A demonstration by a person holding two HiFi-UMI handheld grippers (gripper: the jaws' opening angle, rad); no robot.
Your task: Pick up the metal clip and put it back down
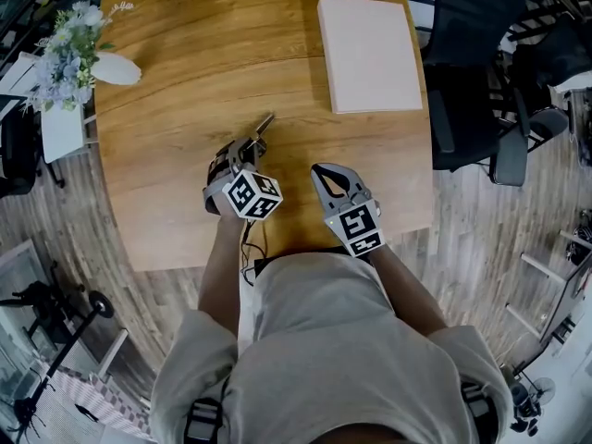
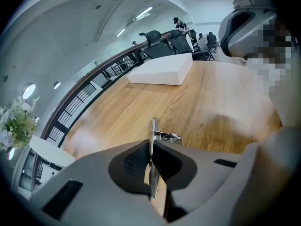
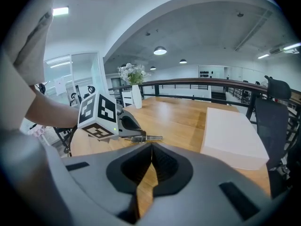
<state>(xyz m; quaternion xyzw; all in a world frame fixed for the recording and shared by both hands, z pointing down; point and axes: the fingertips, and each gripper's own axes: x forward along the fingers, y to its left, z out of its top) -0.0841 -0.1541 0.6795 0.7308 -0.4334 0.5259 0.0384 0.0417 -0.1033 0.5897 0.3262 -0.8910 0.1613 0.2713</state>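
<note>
Head view: a rounded wooden surface [image 1: 185, 72] with long grain stands on a plank floor [image 1: 481, 220] and carries a flat pale slab [image 1: 368, 54].

Left gripper view: the ribbed jaws of my left gripper [image 2: 151, 147] pinch the thin, shiny metal clip [image 2: 154, 128], whose end juts past them.

Right gripper view: the jaws of my right gripper [image 3: 151, 147] are closed and empty.

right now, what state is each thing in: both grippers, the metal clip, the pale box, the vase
left gripper: shut on the clip
thin silver metal clip: pinched edge-on between the left jaws, its end sticking out past them
right gripper: shut, nothing in it
flat pale rectangular box: lying flat on the wooden table
white vase of flowers: upright
</note>
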